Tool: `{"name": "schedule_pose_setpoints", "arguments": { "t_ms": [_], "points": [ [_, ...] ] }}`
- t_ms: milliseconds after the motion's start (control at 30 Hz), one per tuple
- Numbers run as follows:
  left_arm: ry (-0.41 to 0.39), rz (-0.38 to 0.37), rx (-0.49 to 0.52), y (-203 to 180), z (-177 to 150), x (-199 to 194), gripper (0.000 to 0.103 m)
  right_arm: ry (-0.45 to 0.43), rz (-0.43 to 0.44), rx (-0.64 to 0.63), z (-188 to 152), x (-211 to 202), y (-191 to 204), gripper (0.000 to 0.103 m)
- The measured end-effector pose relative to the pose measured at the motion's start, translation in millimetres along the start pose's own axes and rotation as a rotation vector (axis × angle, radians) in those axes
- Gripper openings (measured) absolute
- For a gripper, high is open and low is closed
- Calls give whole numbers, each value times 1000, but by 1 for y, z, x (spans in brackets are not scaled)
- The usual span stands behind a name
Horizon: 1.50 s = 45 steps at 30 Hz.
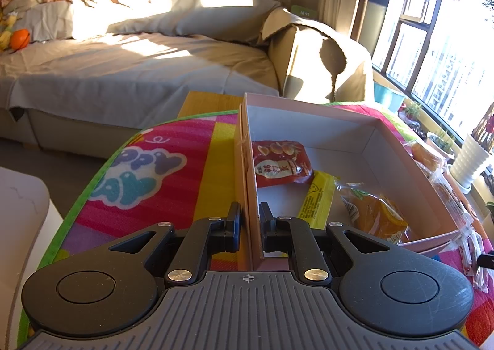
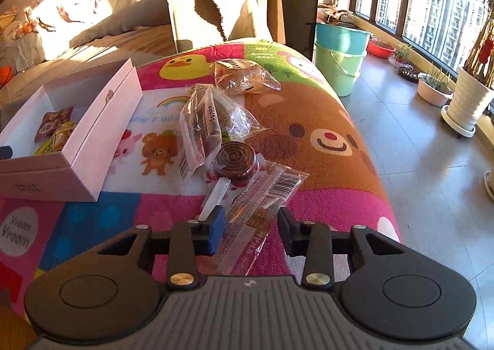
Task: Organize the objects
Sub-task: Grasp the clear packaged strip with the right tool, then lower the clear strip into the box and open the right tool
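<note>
left hand-held gripper (image 1: pixel 249 223) was clamped on the box (image 1: pixel 311 121) wall, steadying it on the counter (image 2: pixel 308 140). right hand-held gripper (image 2: pixel 250 231) was parted around a flat packet (image 2: pixel 262 195), pads not touching. packet best pinched squarely, lollipop (image 2: pixel 236 161) left undisturbed.

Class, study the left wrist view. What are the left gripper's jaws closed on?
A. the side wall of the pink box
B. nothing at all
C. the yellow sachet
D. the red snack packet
A: the left gripper has its jaws clamped either side of the pink box wall.
</note>
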<state>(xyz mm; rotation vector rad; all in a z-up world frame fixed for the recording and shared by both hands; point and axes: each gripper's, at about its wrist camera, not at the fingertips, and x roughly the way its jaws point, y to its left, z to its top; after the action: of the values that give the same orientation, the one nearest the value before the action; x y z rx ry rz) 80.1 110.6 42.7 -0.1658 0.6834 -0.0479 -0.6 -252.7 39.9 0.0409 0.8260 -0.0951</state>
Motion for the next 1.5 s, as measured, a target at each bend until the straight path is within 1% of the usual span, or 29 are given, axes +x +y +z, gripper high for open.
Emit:
{"name": "schedule_pose_setpoints", "arguments": {
  "t_ms": [100,133,200,267,333,400,500,600,667,767,967,1000,1033,1067,1167,1267,1367,1500],
  "points": [
    [-1,0,-1,0,0,0,14,6,-5,-15,-3,-2,1,37],
    [0,0,0,0,0,0,14,7,-5,-3,-3,-1,0,41],
    [0,-1,0,0,0,0,14,12,3,46,0,3,-3,45],
    [0,-1,-1,0,0,0,14,16,25,88,4,9,-4,46],
    [0,0,-1,0,0,0,14,17,28,86,6,15,1,52],
    [-1,-1,-2,0,0,0,14,7,14,36,6,14,7,52],
    [-1,0,-2,0,0,0,14,19,6,-17,3,10,5,52],
    [-1,-2,-2,0,0,-1,14,27,-47,-44,-5,3,-3,52],
    [-1,-1,-2,0,0,-1,15,22,-69,-30,-8,-2,-10,52],
    [-1,0,-2,0,0,-1,14,2,-28,23,-7,-6,-19,52],
    [0,3,2,0,0,0,14,14,-48,22,-1,17,-11,52],
    [0,5,4,0,0,0,14,12,-50,5,-1,17,-8,51],
    [0,6,6,0,0,0,14,18,-50,-15,-1,15,-4,44],
    [0,7,6,0,0,0,14,27,-44,-28,-1,13,-2,41],
    [-2,4,3,0,-1,0,14,55,-39,-59,-8,1,2,40],
    [-3,-1,-3,0,-1,0,15,70,-11,-64,-15,-19,5,37],
    [-4,-3,-6,1,-1,0,15,28,12,-73,-14,-49,12,37],
    [-4,-6,-9,0,0,-1,15,-76,93,-77,8,-92,24,37]
  ]
}}
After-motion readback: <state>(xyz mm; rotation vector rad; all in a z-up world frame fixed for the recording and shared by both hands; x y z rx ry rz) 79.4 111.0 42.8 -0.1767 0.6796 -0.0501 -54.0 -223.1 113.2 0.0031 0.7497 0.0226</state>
